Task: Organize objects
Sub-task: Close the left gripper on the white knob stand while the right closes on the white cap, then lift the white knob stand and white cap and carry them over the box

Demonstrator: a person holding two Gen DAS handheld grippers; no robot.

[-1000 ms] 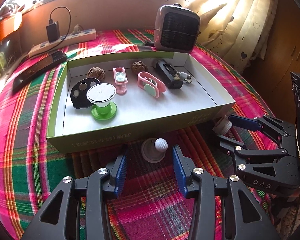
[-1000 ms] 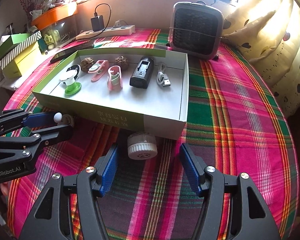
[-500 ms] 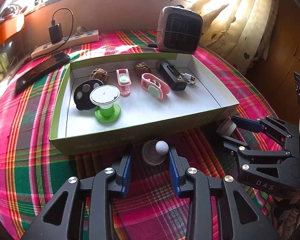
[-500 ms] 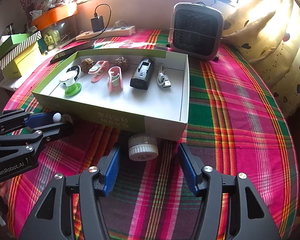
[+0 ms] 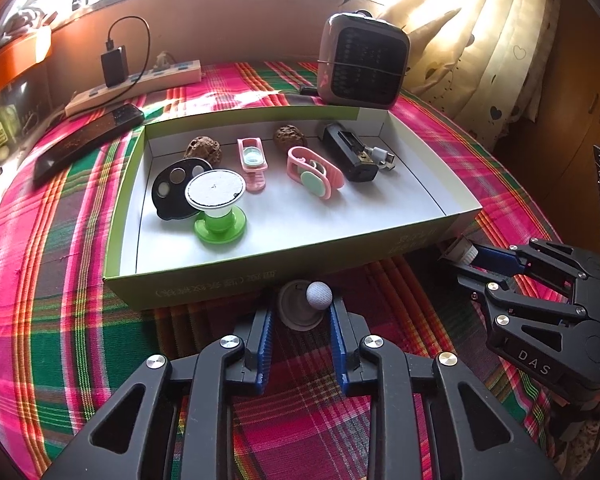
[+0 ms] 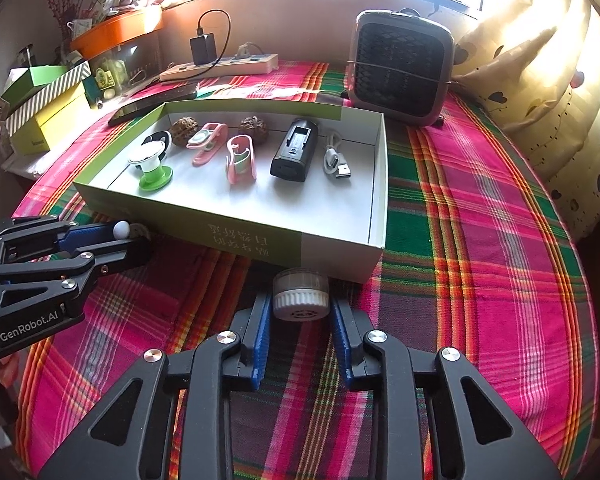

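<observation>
A green-sided open box lies on the plaid cloth and holds several small items. My left gripper is shut on a grey disc with a white ball knob, just in front of the box's near wall; it shows in the right wrist view too. My right gripper is shut on a white round ribbed cap at the box's front right corner. That cap shows in the left wrist view between the right fingers.
In the box are a green-and-white spool, a black oval disc, two walnuts, two pink clips, a black charger and a USB plug. Behind stand a small heater, a power strip and a phone.
Both grippers have closed: the left fingers closed in on the ball-knob disc and the right fingers on the white cap. Both views sit slightly closer to the box.
</observation>
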